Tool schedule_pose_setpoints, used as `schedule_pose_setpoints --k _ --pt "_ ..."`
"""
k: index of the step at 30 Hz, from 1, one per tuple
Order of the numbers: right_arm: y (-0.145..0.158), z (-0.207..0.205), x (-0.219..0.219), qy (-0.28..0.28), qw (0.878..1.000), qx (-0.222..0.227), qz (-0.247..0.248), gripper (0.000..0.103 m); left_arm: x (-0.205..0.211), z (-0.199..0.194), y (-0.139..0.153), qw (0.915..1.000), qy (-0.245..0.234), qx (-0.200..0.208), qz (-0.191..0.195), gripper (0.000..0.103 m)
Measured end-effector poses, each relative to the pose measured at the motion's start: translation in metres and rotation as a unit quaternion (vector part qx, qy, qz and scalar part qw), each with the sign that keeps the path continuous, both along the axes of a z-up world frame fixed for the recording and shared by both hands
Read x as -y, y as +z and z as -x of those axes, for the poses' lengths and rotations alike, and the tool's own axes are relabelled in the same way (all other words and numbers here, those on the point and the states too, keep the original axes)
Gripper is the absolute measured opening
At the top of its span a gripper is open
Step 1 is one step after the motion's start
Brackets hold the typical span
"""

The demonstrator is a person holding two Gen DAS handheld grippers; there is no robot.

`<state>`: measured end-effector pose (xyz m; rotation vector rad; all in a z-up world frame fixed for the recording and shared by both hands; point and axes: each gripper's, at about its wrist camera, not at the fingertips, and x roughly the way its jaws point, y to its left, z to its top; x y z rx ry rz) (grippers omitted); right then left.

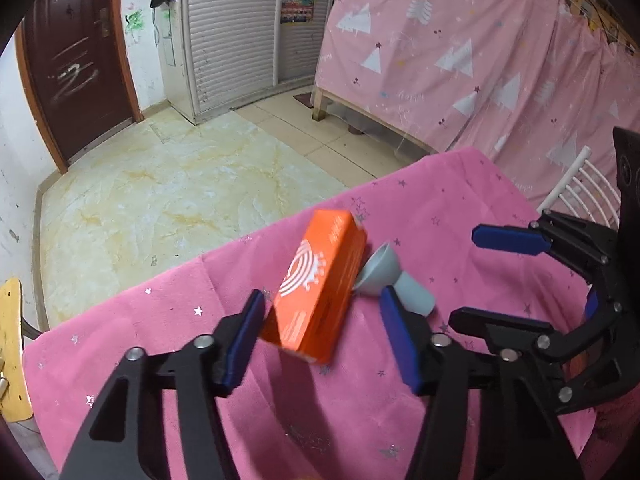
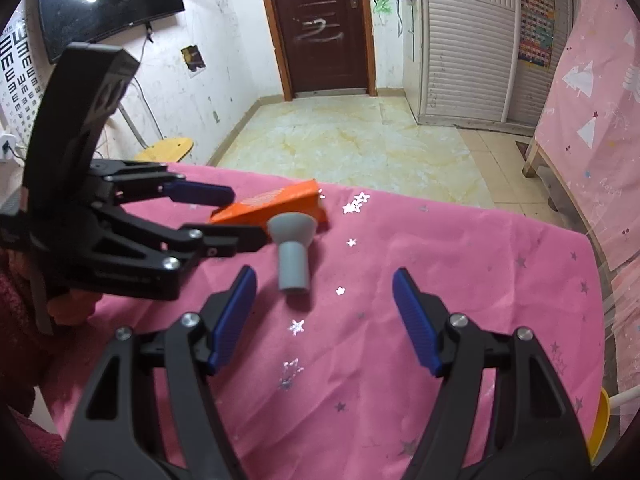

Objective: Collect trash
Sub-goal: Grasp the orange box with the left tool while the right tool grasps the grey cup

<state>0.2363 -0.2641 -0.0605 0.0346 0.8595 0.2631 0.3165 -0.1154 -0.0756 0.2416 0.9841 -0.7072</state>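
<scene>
An orange box (image 1: 318, 288) lies tilted on the pink tablecloth (image 1: 280, 400), between the blue pads of my open left gripper (image 1: 320, 336), not clamped. A grey funnel-shaped piece (image 1: 394, 280) lies right behind it, touching the box. In the right wrist view the orange box (image 2: 280, 204) and the grey piece (image 2: 292, 256) lie ahead of my open, empty right gripper (image 2: 324, 316). The left gripper (image 2: 224, 216) reaches in from the left around the box. The right gripper (image 1: 504, 276) shows open at the right of the left wrist view.
The tablecloth's far edge (image 2: 400, 196) drops to a marble floor (image 2: 348, 140). A yellow stool (image 2: 168, 150) stands left of the table, a white chair back (image 1: 576, 188) at its right. A pink curtain (image 1: 480, 60) and a brown door (image 2: 320, 24) lie beyond.
</scene>
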Motion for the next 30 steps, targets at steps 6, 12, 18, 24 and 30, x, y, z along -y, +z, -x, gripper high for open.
schedule_pose_setpoints --k 6,12,18,24,30 --pt "-0.004 -0.011 -0.007 0.01 1.0 -0.006 0.007 0.068 -0.001 -0.006 -0.006 1.0 0.004 -0.004 -0.002 0.043" --pt "-0.006 -0.021 -0.009 0.005 1.0 -0.012 0.01 0.068 -0.001 -0.011 -0.009 0.9999 0.015 -0.004 -0.002 0.042" --pt "-0.01 -0.027 -0.007 -0.005 1.0 -0.021 0.008 0.068 0.006 -0.013 -0.01 0.9998 0.014 0.004 -0.013 0.039" --pt "-0.016 -0.03 -0.009 -0.006 0.999 -0.031 0.013 0.068 0.008 -0.014 -0.009 0.9997 0.019 0.002 -0.017 0.028" --pt "-0.02 -0.035 -0.013 -0.009 0.999 -0.035 0.029 0.057 0.004 -0.015 -0.009 0.9991 0.037 0.007 -0.021 0.014"
